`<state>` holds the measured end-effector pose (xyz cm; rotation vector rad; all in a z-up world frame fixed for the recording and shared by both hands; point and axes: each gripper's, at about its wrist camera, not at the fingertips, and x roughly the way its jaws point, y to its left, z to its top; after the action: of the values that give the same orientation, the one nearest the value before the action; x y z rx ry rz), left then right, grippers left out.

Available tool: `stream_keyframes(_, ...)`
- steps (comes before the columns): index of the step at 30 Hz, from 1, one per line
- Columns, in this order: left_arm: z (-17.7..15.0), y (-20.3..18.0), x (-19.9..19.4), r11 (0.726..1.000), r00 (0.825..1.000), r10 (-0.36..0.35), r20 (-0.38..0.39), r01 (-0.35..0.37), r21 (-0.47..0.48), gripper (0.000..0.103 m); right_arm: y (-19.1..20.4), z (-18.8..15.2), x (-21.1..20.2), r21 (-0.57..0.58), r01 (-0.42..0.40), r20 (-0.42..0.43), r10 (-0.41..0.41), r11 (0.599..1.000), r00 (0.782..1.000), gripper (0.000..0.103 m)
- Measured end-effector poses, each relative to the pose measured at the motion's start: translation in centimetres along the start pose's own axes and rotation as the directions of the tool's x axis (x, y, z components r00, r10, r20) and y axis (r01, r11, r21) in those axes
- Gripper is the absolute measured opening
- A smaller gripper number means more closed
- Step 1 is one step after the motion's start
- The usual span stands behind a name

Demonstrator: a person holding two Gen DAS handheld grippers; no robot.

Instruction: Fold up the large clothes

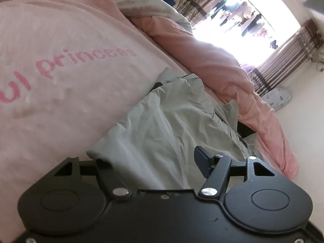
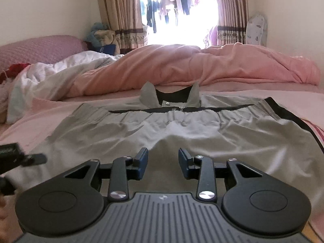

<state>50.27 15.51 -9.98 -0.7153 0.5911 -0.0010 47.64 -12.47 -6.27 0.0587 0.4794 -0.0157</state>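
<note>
A grey jacket (image 2: 162, 129) is seen spread flat on the bed (image 2: 253, 95), collar (image 2: 149, 95) pointing away toward the window (image 2: 178, 16), a black band run across its chest and black trim down its far right edge; behind it a pink duvet (image 2: 202, 68) is heaped across the bed, with a white quilt (image 2: 50, 75) bunched to the left and a mauve pillow (image 2: 40, 48) beyond that. The right hand-held gripper (image 2: 163, 164) is held low over the jacket's near hem, its fingers (image 2: 141, 162) parted by a moderate gap, nothing caught between them; the hem cloth is lifted into a soft ridge just ahead of the tips. From the left wrist view the scene is tilted hard; the left hand-held gripper (image 1: 149, 166) is set wide, one blue-padded finger (image 1: 202, 162) shown clear above the grey cloth, the other finger buried under or behind a fold of the jacket (image 1: 162, 125); whether cloth is actually pinched cannot be told. A pale pink sheet printed with the word "princess" (image 1: 81, 60) is seen lying just beside the jacket on the left; striped curtains (image 2: 121, 14) are hung at both sides of the bright window.
</note>
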Motion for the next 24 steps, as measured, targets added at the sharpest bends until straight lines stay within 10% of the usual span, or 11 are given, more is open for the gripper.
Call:
stream_keyframes(12,-0.2,-0.6,0.5,0.997,0.999,0.045,0.017,-0.046,0.069,0.048,0.4,-2.4,1.2,-0.133,0.005,-0.022,-0.008,0.991,1.0,0.046)
stream_keyframes(24,0.8,-4.2,-0.3,0.999,0.999,-0.001,0.034,-0.001,0.05,0.006,-8.5,-2.6,-6.1,0.064,-0.014,0.003,0.014,0.998,1.0,0.057)
